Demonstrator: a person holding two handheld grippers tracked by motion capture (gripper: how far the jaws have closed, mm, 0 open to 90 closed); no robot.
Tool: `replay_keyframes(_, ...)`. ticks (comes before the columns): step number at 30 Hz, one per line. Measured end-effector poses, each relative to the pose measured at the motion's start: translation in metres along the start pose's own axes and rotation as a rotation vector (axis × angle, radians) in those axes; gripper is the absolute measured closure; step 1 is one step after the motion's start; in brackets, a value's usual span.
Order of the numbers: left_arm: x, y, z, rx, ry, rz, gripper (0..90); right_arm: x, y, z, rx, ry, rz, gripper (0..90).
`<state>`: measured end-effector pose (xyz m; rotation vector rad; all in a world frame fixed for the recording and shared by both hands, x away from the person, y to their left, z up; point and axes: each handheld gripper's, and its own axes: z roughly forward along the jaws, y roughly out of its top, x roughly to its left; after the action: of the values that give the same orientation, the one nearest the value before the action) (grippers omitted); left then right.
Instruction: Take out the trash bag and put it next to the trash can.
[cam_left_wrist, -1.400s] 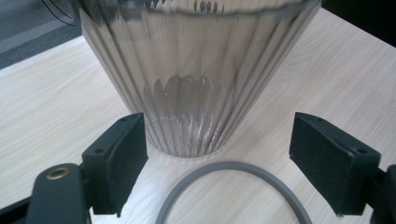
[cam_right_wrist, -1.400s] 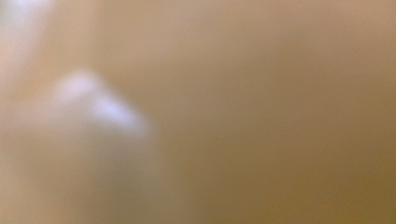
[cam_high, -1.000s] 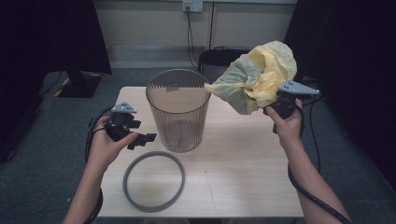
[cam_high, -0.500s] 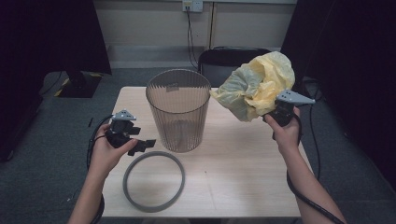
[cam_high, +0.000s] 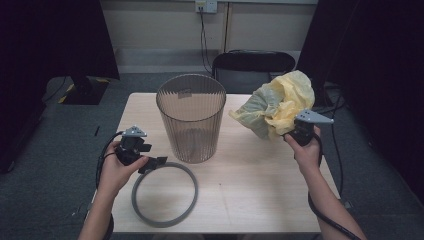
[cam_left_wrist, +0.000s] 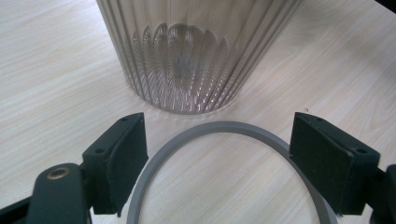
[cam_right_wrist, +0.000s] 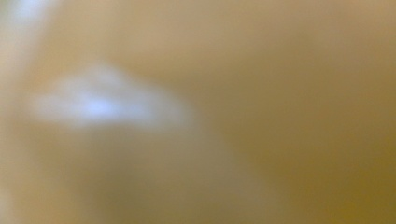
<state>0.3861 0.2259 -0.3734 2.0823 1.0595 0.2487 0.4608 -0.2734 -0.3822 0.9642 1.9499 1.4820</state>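
A ribbed see-through bin (cam_high: 191, 120) stands upright on the wooden table (cam_high: 260, 190). A grey ring (cam_high: 135, 197) lies flat in front of it. My left gripper (cam_high: 157, 162) hangs low over the ring's near-left arc, open. In the left gripper view its jaws (cam_left_wrist: 217, 140) stand wide apart, with the ring's arc (cam_left_wrist: 224, 127) between them and the bin (cam_left_wrist: 187, 51) behind; the pads touch nothing. My right gripper (cam_high: 290, 129) holds a crumpled yellow plastic bag (cam_high: 277, 107) in the air to the right of the bin. The bag hides its jaws and blurs the right gripper view (cam_right_wrist: 233, 116).
A black chair (cam_high: 252, 65) stands behind the table's far edge. Cables trail from both grippers off the table sides. Bare tabletop lies between the ring and the right hand (cam_high: 305, 152).
Both hands have come down. The bag has dropped from above the bin's rim height to beside it on the right. The left gripper has sunk toward the ring.
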Motion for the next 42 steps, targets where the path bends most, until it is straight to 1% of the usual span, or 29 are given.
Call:
replay_keyframes(1, 0.001, -0.001, 0.000, 0.001, 0.000, 0.006, 19.2, 0.000, -0.003, 0.001, 0.004, -0.001, 0.003, 81.7)
replay_keyframes(2, 0.001, -0.002, 0.000, -0.002, -0.003, -0.002, 19.2, 0.000, -0.006, 0.002, 0.009, -0.001, 0.003, 81.7)
replay_keyframes(5, 0.002, -0.007, 0.000, 0.002, -0.003, -0.001, 19.3, 0.001, -0.012, 0.004, 0.016, 0.000, 0.003, 81.2)
replay_keyframes(8, 0.003, -0.012, 0.000, 0.018, -0.001, -0.004, 19.4, 0.004, -0.018, 0.006, 0.029, 0.005, -0.007, 80.5)
replay_keyframes(9, 0.003, -0.013, 0.000, 0.023, 0.003, 0.001, 19.5, 0.005, -0.020, 0.007, 0.035, 0.008, -0.011, 80.4)
replay_keyframes(12, 0.003, -0.020, 0.001, 0.027, 0.000, -0.011, 19.4, 0.007, -0.024, 0.009, 0.041, 0.008, -0.022, 79.4)
replay_keyframes(16, 0.004, -0.026, 0.002, 0.029, -0.001, -0.013, 19.3, 0.009, -0.030, 0.010, 0.047, 0.008, -0.025, 78.0)
replay_keyframes(17, 0.004, -0.027, 0.002, 0.025, -0.002, -0.025, 19.3, 0.009, -0.032, 0.010, 0.048, 0.003, -0.029, 77.6)
replay_keyframes(20, 0.004, -0.030, 0.004, 0.032, -0.003, -0.016, 19.3, 0.009, -0.036, 0.011, 0.054, -0.003, -0.019, 76.2)
replay_keyframes(21, 0.004, -0.031, 0.004, 0.034, -0.005, -0.023, 19.3, 0.008, -0.037, 0.011, 0.055, -0.004, -0.016, 75.6)
replay_keyframes(24, 0.004, -0.033, 0.005, 0.036, -0.006, -0.023, 19.3, 0.007, -0.039, 0.010, 0.059, -0.008, -0.015, 72.8)
replay_keyframes(29, 0.002, -0.037, 0.009, 0.045, -0.019, -0.023, 21.1, 0.007, -0.047, 0.010, 0.075, -0.012, -0.013, 65.2)
replay_keyframes(30, 0.002, -0.038, 0.010, 0.050, -0.021, -0.017, 21.1, 0.007, -0.049, 0.010, 0.077, -0.013, -0.010, 62.5)
replay_keyframes(31, 0.001, -0.039, 0.011, 0.049, -0.022, -0.022, 21.0, 0.007, -0.051, 0.010, 0.081, -0.015, -0.008, 59.6)
replay_keyframes(34, 0.000, -0.040, 0.011, 0.050, -0.021, -0.011, 20.3, 0.007, -0.056, 0.010, 0.094, -0.032, -0.014, 51.1)
replay_keyframes(36, 0.000, -0.042, 0.012, 0.050, -0.023, -0.020, 20.1, 0.007, -0.059, 0.009, 0.102, -0.040, -0.010, 46.6)
replay_keyframes(38, 0.001, -0.044, 0.012, 0.054, -0.020, -0.019, 19.9, 0.006, -0.062, 0.008, 0.115, -0.049, -0.009, 41.2)
replay_keyframes(40, 0.002, -0.046, 0.013, 0.057, -0.023, -0.025, 19.9, 0.005, -0.065, 0.009, 0.126, -0.051, -0.007, 38.9)
replay_keyframes(42, 0.003, -0.048, 0.014, 0.059, -0.022, -0.019, 19.9, 0.004, -0.068, 0.011, 0.129, -0.062, -0.010, 37.0)
